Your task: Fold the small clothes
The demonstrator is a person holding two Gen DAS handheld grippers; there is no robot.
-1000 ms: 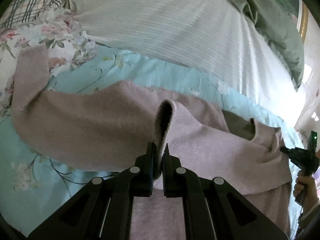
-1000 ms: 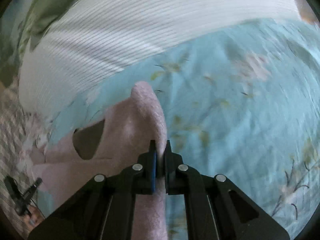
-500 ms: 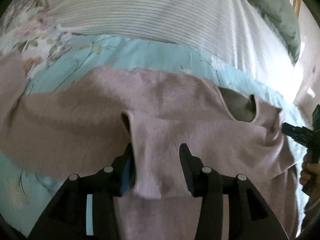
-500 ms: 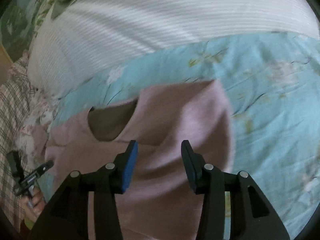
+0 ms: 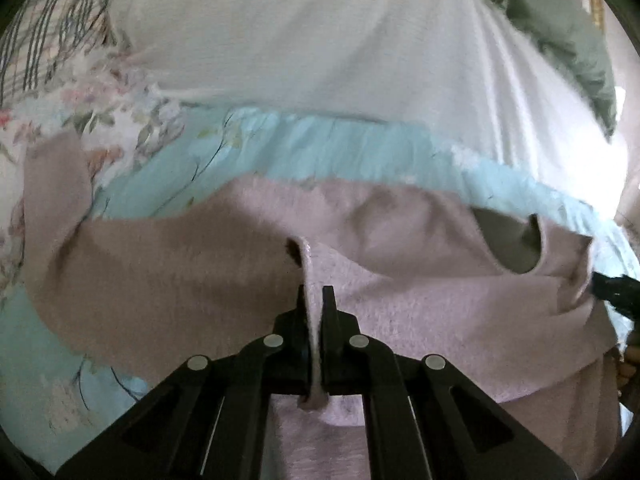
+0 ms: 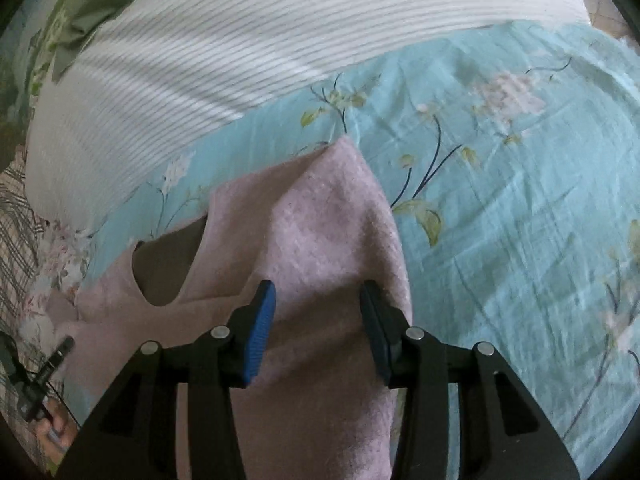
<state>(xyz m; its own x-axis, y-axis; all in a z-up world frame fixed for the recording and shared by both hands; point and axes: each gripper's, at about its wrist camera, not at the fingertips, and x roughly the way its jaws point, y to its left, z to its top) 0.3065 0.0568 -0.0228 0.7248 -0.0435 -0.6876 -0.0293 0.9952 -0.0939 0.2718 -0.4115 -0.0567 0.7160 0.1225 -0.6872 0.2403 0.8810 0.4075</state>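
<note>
A fuzzy pink sweater [image 5: 420, 296] lies spread on a light blue flowered bedsheet [image 5: 320, 148]. Its dark neck opening [image 5: 508, 240] is at the right and one sleeve [image 5: 52, 184] runs off to the left. My left gripper [image 5: 313, 294] is shut on a raised fold of the sweater near its middle. In the right wrist view the sweater [image 6: 312, 240] has its shoulder corner folded over, and my right gripper [image 6: 318, 320] is open just above that part, holding nothing. The neck opening [image 6: 168, 272] shows at its left.
A white ribbed blanket [image 6: 240, 52] lies across the far side of the bed, with a green pillow [image 5: 568, 32] behind it. A flowered and plaid pillow [image 5: 60, 80] sits at the left. The other gripper and a hand [image 6: 36, 392] show at the lower left of the right wrist view.
My left gripper opened half a second ago and has now shut again on a fold of the sweater. My right gripper let go of the sweater and stays open over it.
</note>
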